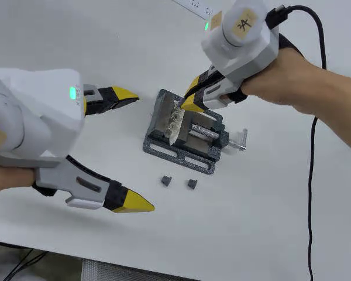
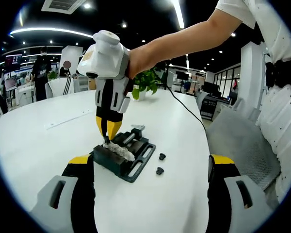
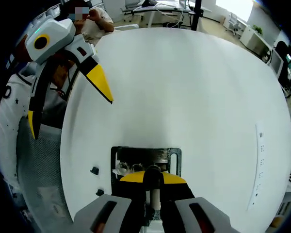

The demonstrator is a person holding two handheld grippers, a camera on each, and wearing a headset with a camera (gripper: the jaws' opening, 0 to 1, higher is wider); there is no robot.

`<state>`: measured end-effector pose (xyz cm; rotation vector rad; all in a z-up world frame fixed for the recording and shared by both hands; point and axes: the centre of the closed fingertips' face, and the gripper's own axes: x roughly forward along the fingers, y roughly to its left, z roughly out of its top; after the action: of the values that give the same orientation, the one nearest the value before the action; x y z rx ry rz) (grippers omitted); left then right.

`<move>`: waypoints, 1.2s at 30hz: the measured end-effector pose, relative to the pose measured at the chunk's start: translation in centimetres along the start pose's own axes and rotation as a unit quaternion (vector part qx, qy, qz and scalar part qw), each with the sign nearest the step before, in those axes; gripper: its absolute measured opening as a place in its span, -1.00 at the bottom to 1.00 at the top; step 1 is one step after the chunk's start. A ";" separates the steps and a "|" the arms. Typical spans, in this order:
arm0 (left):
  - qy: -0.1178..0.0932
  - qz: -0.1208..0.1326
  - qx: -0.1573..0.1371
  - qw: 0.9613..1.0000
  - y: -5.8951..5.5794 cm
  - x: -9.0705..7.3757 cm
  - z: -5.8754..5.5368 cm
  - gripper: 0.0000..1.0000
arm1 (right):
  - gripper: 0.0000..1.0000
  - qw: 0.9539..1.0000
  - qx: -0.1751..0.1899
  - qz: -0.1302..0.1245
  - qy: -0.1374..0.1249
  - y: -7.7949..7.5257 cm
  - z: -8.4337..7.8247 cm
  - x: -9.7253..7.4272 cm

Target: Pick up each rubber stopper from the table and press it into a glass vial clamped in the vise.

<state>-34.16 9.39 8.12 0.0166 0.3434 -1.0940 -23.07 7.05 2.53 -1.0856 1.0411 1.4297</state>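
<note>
Table (image 1: 269,222) is white. My left gripper (image 1: 136,149) hangs with its jaws spread wide, holding nothing. Right gripper (image 1: 185,105) is pinched on what looks like a stopper (image 3: 153,171), over the vise (image 1: 184,152), right at its vials (image 3: 122,168). Risk: an off-centre press skews the stopper or cracks the glass. Two loose stoppers (image 1: 166,181) lie near the vise. Vial mouths are blurry; I can't tell which are plugged.

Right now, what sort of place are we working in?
Probably an open-plan office or lab. We're at a large white table, with ceiling strip lights overhead, and a potted plant and desks with monitors behind.
</note>
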 end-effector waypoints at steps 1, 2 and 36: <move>0.000 0.000 0.000 1.000 0.0 0.0 0.0 0.95 | -0.90 1.000 -0.001 -0.001 0.003 0.0 0.0 0.0; 0.000 0.000 0.000 1.000 0.0 0.0 0.0 0.94 | -0.90 1.000 -0.003 -0.004 0.008 0.2 0.1 -0.1; -0.004 0.005 -0.002 1.000 0.3 -0.1 0.5 0.90 | -0.66 1.000 -0.015 -0.005 0.019 -0.1 0.3 0.3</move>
<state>-33.79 9.52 8.58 0.0105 0.3377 -1.0831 -23.01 7.46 2.33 -1.1420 1.0428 1.4263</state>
